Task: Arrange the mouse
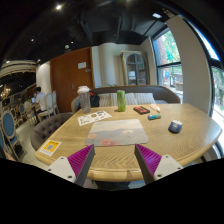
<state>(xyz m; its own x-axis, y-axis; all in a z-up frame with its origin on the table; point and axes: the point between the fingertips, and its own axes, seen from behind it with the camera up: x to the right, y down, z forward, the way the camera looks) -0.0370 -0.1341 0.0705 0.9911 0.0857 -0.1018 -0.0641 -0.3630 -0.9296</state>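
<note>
Beyond the open tongs [113, 160], right, mouse [175, 127]

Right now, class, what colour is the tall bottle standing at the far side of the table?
Green. The bottle shows in the gripper view, well beyond the open gripper.

No writing can be read anywhere: the printed sheet [94, 117] at eleven o'clock on the table [190, 128] shows only blurred, illegible marks.

One mouse [175, 127], one green bottle [121, 101], one white mat [119, 132] and two books [49, 148] [141, 110] lie on one worktop [200, 135].
</note>
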